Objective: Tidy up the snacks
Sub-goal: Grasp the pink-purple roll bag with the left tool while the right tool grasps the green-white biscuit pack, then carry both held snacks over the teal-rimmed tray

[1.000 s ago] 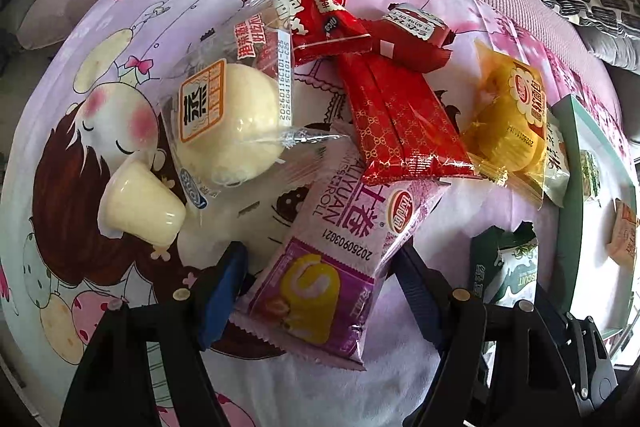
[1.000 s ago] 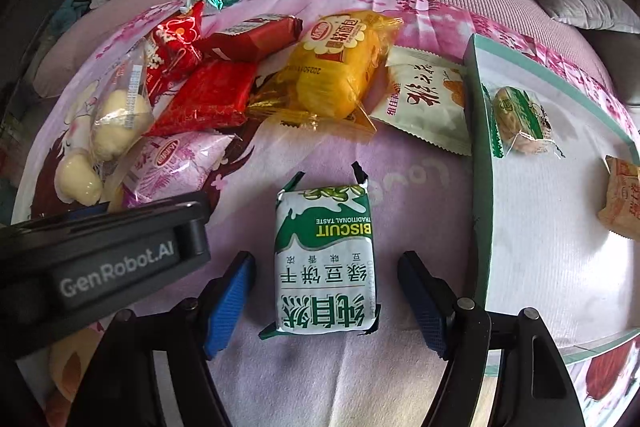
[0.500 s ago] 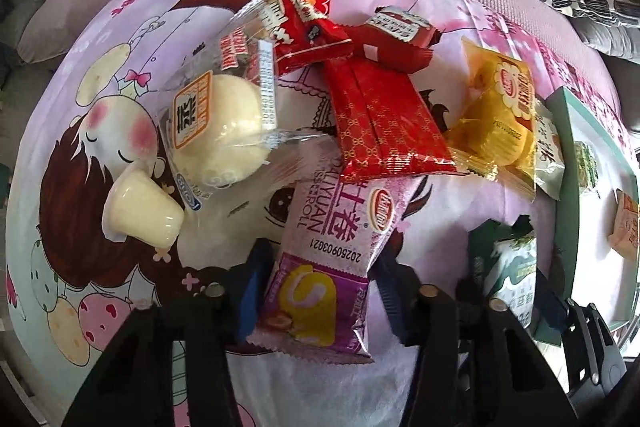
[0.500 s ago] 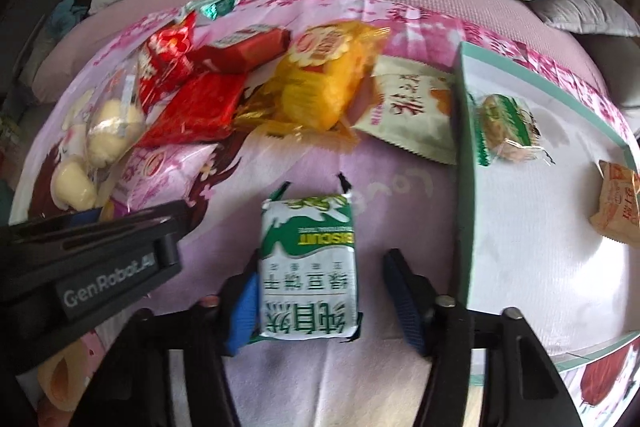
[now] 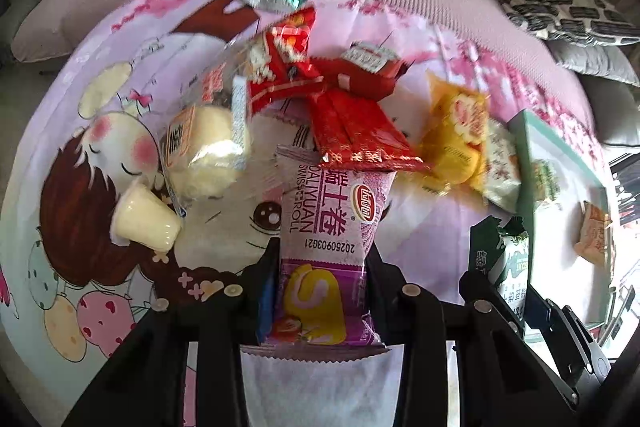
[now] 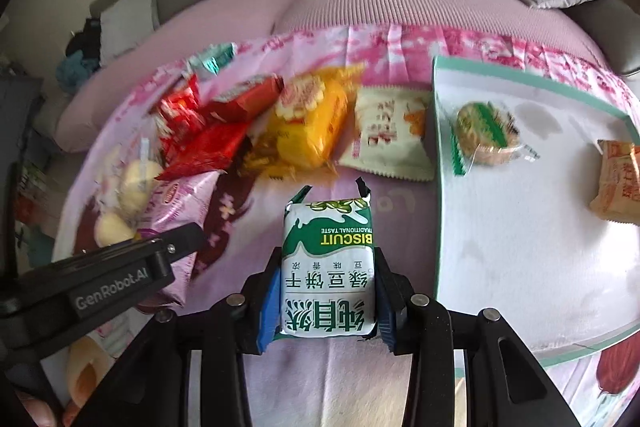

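Your left gripper [image 5: 320,291] pinches the purple Swiss roll packet [image 5: 326,247], its far end under the red wrapper [image 5: 360,135]. Your right gripper [image 6: 326,301] clamps the green biscuit pack [image 6: 328,267], just left of the white tray [image 6: 520,227]. Both picks look made; next, carry each rightward and release inside the tray, clear of its rim.

— How is the scene lit?
— Soft, even daylight is seen; glare is thrown off the red wrappers [image 5: 360,135].
— And sharpness?
— Motion blur is noted on far snacks; edges are bent and darkened.
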Demonstrator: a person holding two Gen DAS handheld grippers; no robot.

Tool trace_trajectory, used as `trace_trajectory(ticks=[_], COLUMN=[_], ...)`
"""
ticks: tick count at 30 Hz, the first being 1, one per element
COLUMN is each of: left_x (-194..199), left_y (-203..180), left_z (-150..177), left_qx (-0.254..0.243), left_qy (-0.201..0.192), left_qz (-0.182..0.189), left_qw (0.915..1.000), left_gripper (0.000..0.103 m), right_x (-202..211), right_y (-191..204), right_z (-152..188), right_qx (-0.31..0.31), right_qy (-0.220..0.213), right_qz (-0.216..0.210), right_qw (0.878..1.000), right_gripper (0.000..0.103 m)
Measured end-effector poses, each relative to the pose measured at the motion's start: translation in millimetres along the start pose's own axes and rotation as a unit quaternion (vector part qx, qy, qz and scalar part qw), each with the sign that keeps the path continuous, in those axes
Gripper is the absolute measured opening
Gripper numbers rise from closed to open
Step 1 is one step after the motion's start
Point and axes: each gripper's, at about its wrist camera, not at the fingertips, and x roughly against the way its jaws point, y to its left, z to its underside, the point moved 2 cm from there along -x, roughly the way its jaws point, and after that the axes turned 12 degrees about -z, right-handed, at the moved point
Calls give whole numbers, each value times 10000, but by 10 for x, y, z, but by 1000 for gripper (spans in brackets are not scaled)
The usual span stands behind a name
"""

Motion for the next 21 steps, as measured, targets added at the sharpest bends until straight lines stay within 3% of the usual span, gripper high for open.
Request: trace_trajectory(ticks=[10, 21], left_x=[521, 605], left_y=[95, 137], left_z=[82, 29], left_qx=[140, 191], left_qy=[-626, -966], left_qz=[191, 239], left_qw=[9978, 9949], left_gripper=[39, 39], right_x=[256, 348], right_y=[-1, -45], right_z=[-36, -34], right_qx=[-102, -194], right_qy=[-272, -334], right_qz=[-138, -196], right_qw=[9995, 9991], right_gripper=[42, 42])
